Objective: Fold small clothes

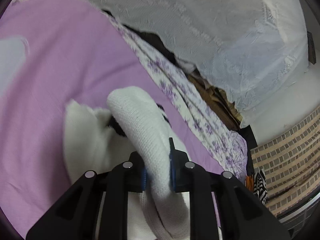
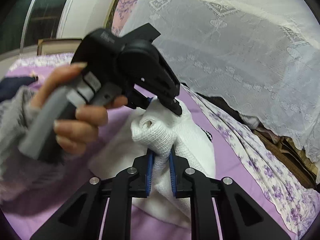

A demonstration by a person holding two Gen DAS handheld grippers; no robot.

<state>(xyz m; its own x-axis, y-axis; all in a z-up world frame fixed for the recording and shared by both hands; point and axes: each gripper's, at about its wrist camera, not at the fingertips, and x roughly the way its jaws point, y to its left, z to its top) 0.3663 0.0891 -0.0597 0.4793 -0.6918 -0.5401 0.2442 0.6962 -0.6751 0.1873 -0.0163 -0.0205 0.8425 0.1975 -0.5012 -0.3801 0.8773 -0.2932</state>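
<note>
The white knit top [image 1: 144, 128] sits on the pink bed sheet [image 1: 50, 60], partly lifted off it. Both tools have a bite of it.

The left gripper [image 1: 157, 172] is pinched narrow on a thick rolled edge of the top, w/ the blue pads [image 1: 143, 177] pressing in from both sides. From the right wrist view, the right gripper [image 2: 161, 170] is also pinched narrow, on a bunched-up bit of the same top. The person's left hand [image 2: 80, 108] holds the other tool's grey handle just beside the cloth, and that tool's tip touches the top a bit further along.

The 2 grab spots look close together, not at far corners. That is prob the main risk.

What could go wrong:
- The cloth is bunched & rolled in both grips, so a fold made from here may come out lumpy or crooked.
- More than 1 layer may be caught. Then lifting would drag the whole top, not just 1 edge.
- A thick roll can slip out of narrow pads if pulled hard.
- The lace curtain [image 2: 240, 60] and flowery bed cover [image 2: 260, 160] are near, so a wide swing could snag them.
</note>
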